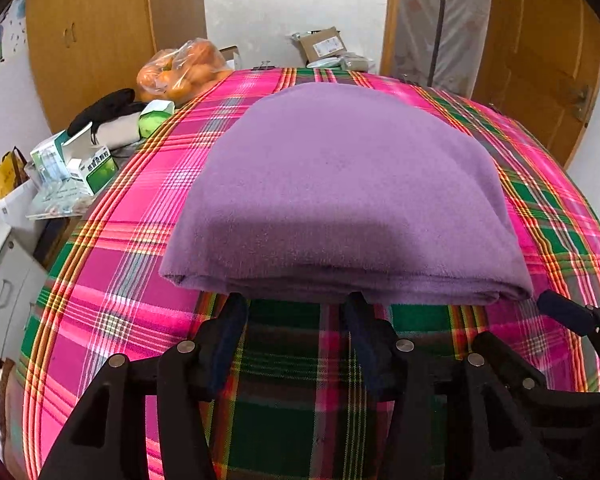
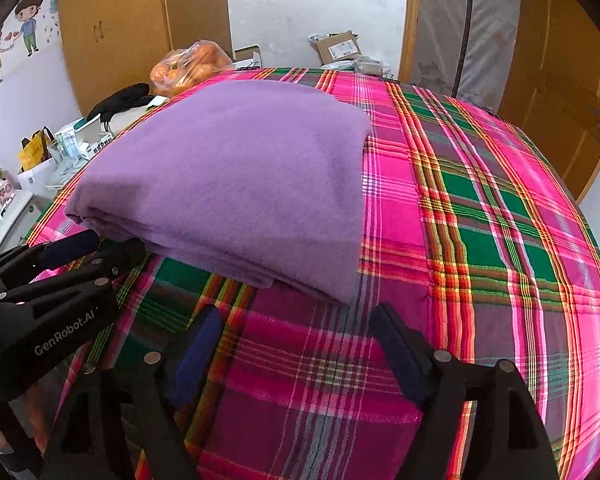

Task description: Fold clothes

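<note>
A purple cloth [image 1: 340, 184] lies folded into a thick rectangle on the pink and green plaid cover [image 1: 112, 280]. In the left wrist view my left gripper [image 1: 296, 304] is open, its two tips right at the cloth's near folded edge with only plaid between them. One padded finger [image 1: 564, 312] of my right gripper shows at the right, off the cloth's near right corner. In the right wrist view the purple cloth [image 2: 236, 184] lies ahead and to the left. My right gripper [image 2: 296, 316] is open just short of its near corner. The left gripper [image 2: 100, 250] sits at the cloth's near left edge.
A bag of oranges [image 1: 184, 68], several small boxes [image 1: 88, 164] and a dark bundle [image 1: 108, 114] crowd the left side beyond the cover. A cardboard box [image 1: 324, 46] stands at the far edge. Bare plaid [image 2: 500, 208] stretches right of the cloth. A wooden door [image 1: 540, 60] is at the right.
</note>
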`<action>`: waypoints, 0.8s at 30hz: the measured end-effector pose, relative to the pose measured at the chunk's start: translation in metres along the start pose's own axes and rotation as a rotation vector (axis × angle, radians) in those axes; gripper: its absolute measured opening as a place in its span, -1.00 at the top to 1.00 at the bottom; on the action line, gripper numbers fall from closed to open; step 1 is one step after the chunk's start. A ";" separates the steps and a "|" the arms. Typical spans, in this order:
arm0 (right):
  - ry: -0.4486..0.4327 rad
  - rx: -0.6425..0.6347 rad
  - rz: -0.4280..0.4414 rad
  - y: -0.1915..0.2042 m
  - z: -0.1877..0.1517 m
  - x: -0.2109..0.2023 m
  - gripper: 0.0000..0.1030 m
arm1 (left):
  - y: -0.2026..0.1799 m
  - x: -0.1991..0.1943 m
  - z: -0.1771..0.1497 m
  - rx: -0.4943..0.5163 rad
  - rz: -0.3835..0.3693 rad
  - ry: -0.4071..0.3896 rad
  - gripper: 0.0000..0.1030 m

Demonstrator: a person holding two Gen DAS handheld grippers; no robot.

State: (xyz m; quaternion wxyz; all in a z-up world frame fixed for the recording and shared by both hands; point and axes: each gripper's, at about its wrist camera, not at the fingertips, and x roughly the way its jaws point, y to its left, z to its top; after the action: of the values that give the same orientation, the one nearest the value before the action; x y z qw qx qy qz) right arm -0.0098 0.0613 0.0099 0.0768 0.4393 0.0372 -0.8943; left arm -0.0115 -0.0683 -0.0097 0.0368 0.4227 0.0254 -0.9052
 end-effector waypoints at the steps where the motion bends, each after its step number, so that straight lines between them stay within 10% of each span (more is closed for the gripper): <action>1: 0.000 0.000 -0.001 0.001 0.000 0.000 -0.53 | 0.000 0.000 0.000 0.000 0.000 0.000 -0.05; 24: 0.001 -0.003 0.004 -0.002 0.001 0.001 -0.53 | 0.000 0.000 -0.001 0.003 0.003 0.000 -0.06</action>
State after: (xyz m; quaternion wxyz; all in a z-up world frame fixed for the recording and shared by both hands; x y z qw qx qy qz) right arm -0.0110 0.0631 0.0099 0.0792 0.4398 0.0379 -0.8938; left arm -0.0108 -0.0678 -0.0099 0.0377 0.4227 0.0235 -0.9052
